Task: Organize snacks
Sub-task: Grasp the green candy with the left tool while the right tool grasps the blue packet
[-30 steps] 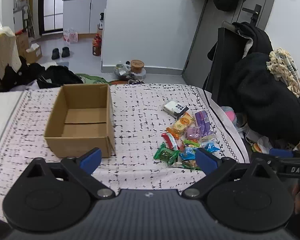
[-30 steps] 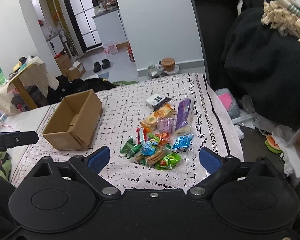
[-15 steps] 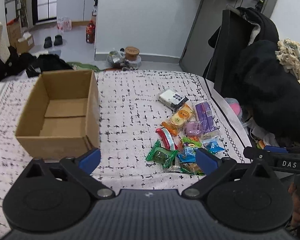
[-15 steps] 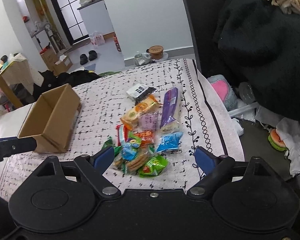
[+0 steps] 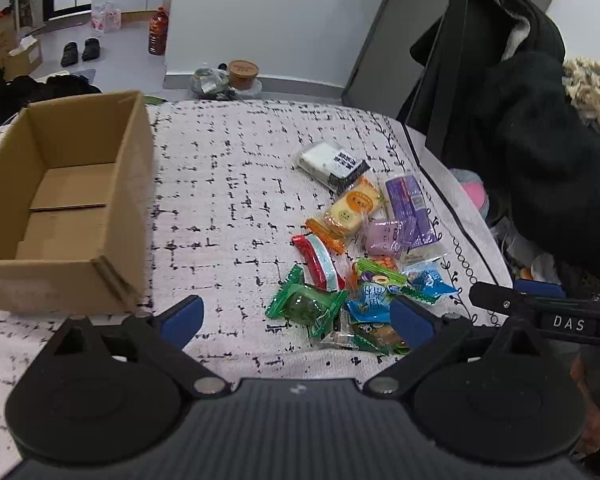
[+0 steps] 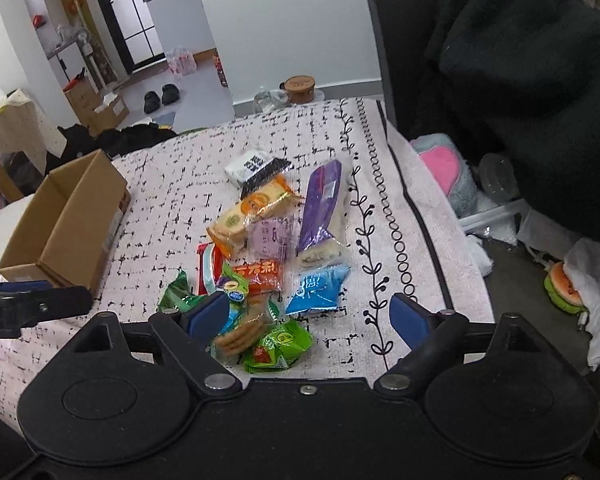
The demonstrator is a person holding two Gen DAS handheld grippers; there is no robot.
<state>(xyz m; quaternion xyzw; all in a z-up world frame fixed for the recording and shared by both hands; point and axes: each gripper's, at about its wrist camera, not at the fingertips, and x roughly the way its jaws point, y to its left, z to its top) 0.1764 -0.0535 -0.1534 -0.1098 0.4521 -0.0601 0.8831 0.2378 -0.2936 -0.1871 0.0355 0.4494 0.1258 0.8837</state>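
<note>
I hold the left gripper [image 5: 296, 316] wide open and empty above the black-and-white patterned cloth [image 5: 236, 184]. The right gripper [image 6: 308, 316], its jaws closing on nothing yet, hangs over the heap of bright wrapped snacks [image 6: 268, 256], near the open brown cardboard box [image 5: 60, 204] meant to receive them.

My right gripper's [image 6: 304, 314] blue finger [image 6: 206, 314] covers part of the snack pile [image 6: 268, 264]; the packet print is too small for me to read.

A plain brown cardboard box [image 5: 64, 204] sits on a white cloth with black dashes [image 5: 228, 200]. Snack wrappers: a green crinkled packet [image 5: 306, 304], a purple long packet [image 6: 320, 204], a blue small packet [image 6: 316, 290].
</note>
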